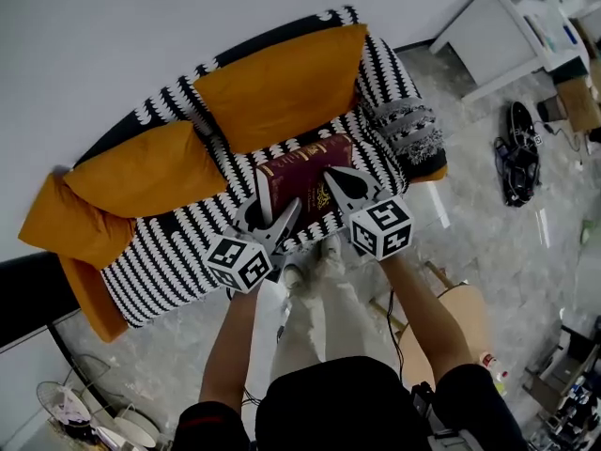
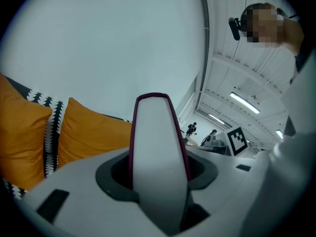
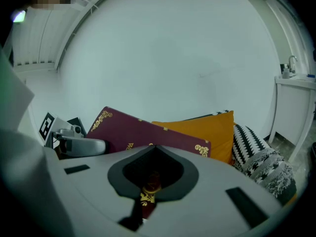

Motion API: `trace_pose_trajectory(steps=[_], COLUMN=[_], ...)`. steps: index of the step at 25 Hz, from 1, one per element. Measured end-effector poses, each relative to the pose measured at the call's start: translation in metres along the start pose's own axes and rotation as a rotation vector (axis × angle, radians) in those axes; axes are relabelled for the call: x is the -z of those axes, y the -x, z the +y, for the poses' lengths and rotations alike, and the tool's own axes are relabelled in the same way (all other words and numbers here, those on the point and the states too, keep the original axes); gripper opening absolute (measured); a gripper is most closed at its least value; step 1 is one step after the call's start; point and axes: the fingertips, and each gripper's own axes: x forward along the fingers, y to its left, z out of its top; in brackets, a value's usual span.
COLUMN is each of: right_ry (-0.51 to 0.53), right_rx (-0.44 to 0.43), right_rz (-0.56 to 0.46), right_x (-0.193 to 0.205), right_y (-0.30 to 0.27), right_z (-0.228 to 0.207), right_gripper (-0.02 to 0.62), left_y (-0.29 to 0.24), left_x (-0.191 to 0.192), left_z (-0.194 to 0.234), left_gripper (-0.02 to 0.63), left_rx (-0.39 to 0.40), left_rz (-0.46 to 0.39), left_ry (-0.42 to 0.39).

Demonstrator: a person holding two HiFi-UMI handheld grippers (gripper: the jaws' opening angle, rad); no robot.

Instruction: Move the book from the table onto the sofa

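- Fingers of the left gripper [image 1: 274, 216] are clamped across the thickness of the book [image 1: 302, 172], with its pale page edge standing upright between the jaws.
- The right gripper [image 1: 343, 188] has its jaws nearly together, pinching the maroon, gold-patterned cover.
- The book is tilted over the seat of the striped sofa [image 1: 178, 252]; I cannot tell whether it touches.
- Two orange cushions [image 1: 282, 87] lean on the backrest just behind it.
- A white cabinet [image 1: 507, 26] stands well apart, against the wall.
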Motion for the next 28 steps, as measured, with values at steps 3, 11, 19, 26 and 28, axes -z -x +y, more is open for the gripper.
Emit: trace_pose_trajectory(steps=[3, 11, 19, 26, 28], right_ry=[-0.007, -0.041, -0.096, -0.117, -0.125], right_rx=[0.001, 0.018, 0.047, 0.049, 0.052], right_rz=[0.009, 0.027, 0.04, 0.059, 0.059], right_x=[0.011, 0.043, 0.072, 0.097, 0.104], right_y=[-0.007, -0.022, -0.038, -0.057, -0.062], right_z=[-0.003, -0.021, -0.047, -0.056, -0.06], right_gripper=[0.017, 0.017, 0.017, 0.017, 0.017], left_y=[-0.002, -0.018, -0.04, -0.047, -0.051], left_x=[0.009, 0.039, 0.068, 0.089, 0.095], left_z=[0.008, 0.027, 0.046, 0.069, 0.075], left_gripper=[0.239, 0.239, 0.239, 0.239, 0.238], left_rx=[-0.004, -0.009, -0.021, -0.03, -0.032], left_rz=[0.006, 0.025, 0.048, 0.063, 0.067], left_ry=[0.0, 0.01, 0.037, 0.063, 0.065])
